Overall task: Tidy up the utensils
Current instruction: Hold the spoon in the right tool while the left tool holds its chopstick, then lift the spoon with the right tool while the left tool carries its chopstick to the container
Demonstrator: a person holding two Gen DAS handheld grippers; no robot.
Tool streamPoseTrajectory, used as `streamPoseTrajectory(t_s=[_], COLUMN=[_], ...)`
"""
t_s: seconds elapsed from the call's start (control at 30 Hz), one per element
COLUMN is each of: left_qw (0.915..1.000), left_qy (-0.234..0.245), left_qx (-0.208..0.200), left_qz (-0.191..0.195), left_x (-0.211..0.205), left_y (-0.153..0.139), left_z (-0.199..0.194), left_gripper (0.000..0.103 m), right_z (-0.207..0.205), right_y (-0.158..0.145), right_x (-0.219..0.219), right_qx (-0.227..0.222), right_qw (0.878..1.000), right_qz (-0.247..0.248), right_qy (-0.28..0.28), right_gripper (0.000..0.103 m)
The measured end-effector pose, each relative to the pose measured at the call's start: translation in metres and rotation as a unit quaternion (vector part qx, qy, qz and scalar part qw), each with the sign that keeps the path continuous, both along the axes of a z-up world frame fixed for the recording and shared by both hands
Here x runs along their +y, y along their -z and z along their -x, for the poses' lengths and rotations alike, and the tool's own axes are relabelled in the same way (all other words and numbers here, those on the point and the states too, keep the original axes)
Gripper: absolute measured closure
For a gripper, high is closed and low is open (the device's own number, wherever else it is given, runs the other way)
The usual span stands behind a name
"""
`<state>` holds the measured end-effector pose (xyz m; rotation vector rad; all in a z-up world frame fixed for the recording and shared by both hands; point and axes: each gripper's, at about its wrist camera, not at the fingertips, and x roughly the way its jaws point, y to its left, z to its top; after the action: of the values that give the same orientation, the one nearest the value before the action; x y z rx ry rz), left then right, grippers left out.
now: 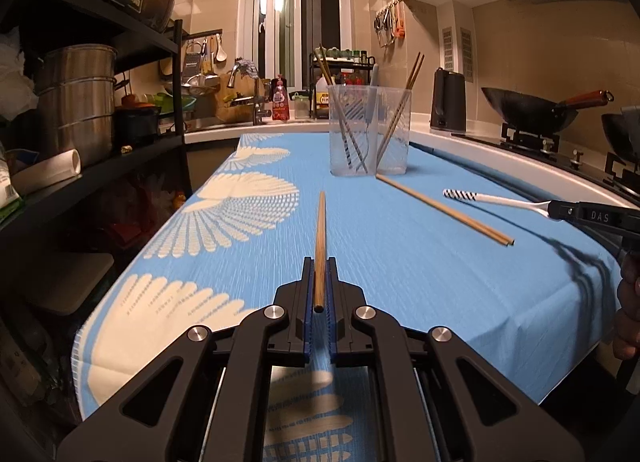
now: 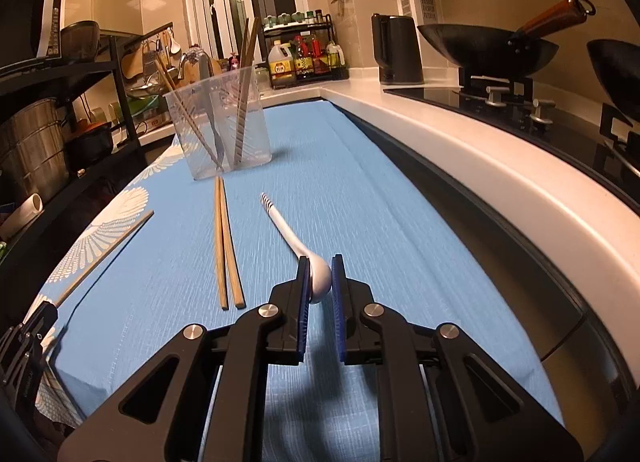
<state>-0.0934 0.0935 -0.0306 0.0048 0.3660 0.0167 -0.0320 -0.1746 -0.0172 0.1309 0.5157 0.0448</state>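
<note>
My left gripper (image 1: 319, 262) is shut on the near end of a brown chopstick (image 1: 320, 222), which points ahead just above the blue cloth (image 1: 400, 282). My right gripper (image 2: 320, 262) is shut on the bowl of a white spoon (image 2: 320, 280); its striped handle points toward the cups. In the left wrist view that spoon (image 1: 500, 200) hangs at the right, held by the right gripper (image 1: 556, 209). A pair of chopsticks (image 2: 226, 246) lies loose on the cloth between both grippers. Two clear cups (image 1: 370, 130) at the far end hold chopsticks and other utensils.
A white counter edge (image 2: 460, 150) runs along the right, with a black kettle (image 2: 396, 50), a stove and woks (image 2: 488, 46) behind it. A dark shelf with steel pots (image 1: 76, 102) stands on the left. A sink and bottles sit at the back.
</note>
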Motion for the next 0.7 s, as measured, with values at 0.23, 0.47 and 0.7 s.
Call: streamPoseTrajectory(t_s=[0.23, 0.47, 0.7], left_qw=[0.9997, 0.9991, 0.9986], left_qy=[0.006, 0.017, 0.038], left_qx=[-0.024, -0.04, -0.036], left_qz=[-0.008, -0.001, 0.009], left_x=[0.001, 0.012, 0.023], left_y=[-0.027, -0.063, -0.112], left_z=[0.002, -0.009, -0.037], left_gripper=[0.097, 0.097, 0.097], right_z=[0.007, 0.007, -0.009], right_y=[-0.023, -0.052, -0.077], right_x=[-0.006, -0.006, -0.004], right_qx=[-0.026, -0.048, -0.036], right_qw=[0.999, 0.998, 0.998], right_qz=[0.021, 0.037, 0.039], right_qy=[0.001, -0.016, -0.045], right_gripper=[0.091, 0.091, 0.091])
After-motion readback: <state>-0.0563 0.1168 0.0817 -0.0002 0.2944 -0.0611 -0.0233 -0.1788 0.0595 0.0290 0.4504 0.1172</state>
